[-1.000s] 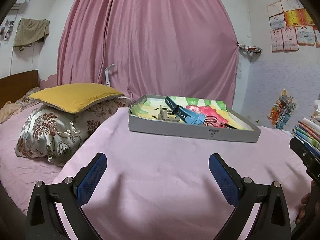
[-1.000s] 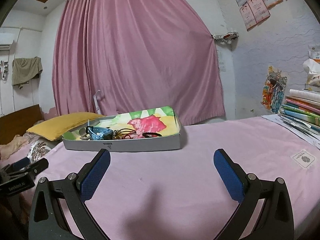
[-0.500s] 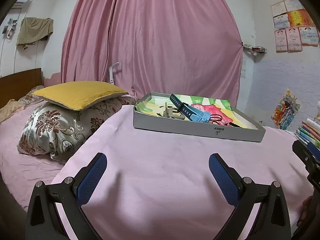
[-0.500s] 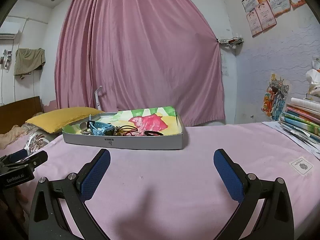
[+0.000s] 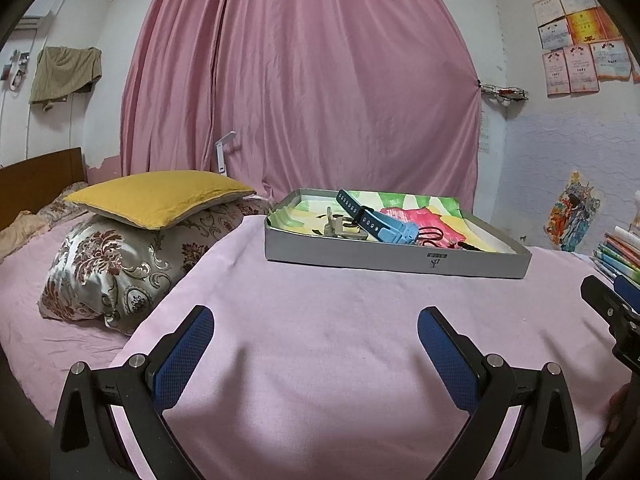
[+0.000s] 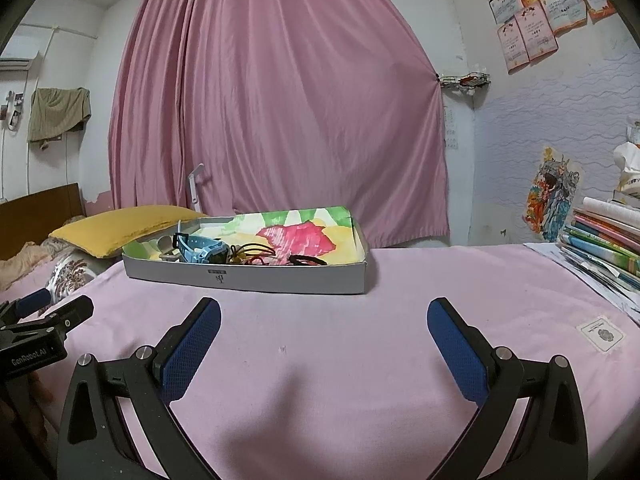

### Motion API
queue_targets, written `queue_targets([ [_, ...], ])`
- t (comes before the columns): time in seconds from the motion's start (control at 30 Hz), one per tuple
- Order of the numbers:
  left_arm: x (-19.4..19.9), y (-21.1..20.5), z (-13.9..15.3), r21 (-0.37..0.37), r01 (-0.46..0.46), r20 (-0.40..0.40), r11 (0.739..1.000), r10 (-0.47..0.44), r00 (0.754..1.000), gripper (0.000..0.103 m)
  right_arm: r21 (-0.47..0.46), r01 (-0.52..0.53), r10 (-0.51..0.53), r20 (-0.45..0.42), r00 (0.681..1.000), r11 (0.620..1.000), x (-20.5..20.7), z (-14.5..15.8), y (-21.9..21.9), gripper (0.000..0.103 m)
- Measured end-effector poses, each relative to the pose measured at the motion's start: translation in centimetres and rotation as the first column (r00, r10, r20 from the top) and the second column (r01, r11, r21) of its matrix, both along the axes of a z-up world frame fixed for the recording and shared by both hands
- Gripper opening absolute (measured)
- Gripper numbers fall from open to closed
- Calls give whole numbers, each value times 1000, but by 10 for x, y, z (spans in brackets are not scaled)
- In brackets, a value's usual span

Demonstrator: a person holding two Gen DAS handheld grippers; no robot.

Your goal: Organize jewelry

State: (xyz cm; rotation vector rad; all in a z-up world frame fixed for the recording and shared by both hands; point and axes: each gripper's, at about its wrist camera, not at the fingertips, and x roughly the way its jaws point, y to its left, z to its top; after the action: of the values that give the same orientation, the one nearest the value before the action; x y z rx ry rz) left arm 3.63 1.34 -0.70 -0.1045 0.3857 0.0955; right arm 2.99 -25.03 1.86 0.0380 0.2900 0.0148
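A shallow grey box [image 5: 396,258] [image 6: 244,276] with a colourful painted lining sits on the pink cloth ahead of both grippers. Inside lie a blue watch with a dark strap [image 5: 384,226] [image 6: 200,250], dark hair ties [image 5: 430,236] [image 6: 304,260] and small pale pieces [image 5: 340,230]. My left gripper [image 5: 316,320] is open and holds nothing, well short of the box. My right gripper [image 6: 324,314] is likewise open and bare, just in front of the box's near wall. Each gripper shows at the edge of the other's view.
A yellow cushion [image 5: 156,198] rests on a patterned pillow [image 5: 116,264] to the left, on a bed. Stacked books [image 6: 604,240] and papers line the right side. A small white card [image 6: 600,334] lies on the cloth. A pink curtain [image 5: 300,80] hangs behind.
Both views have tilted and shifted slightly; the box sits a little lower and closer in the frames. Both grippers stay open, and nothing in the box has moved.
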Motion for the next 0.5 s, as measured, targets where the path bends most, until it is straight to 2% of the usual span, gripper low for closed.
queue_targets([
  [0.5,-1,0,0,1,-1,1,1000,1,1000,102,-2,-5,5,-6,1000,1000,1,-1,1,101],
])
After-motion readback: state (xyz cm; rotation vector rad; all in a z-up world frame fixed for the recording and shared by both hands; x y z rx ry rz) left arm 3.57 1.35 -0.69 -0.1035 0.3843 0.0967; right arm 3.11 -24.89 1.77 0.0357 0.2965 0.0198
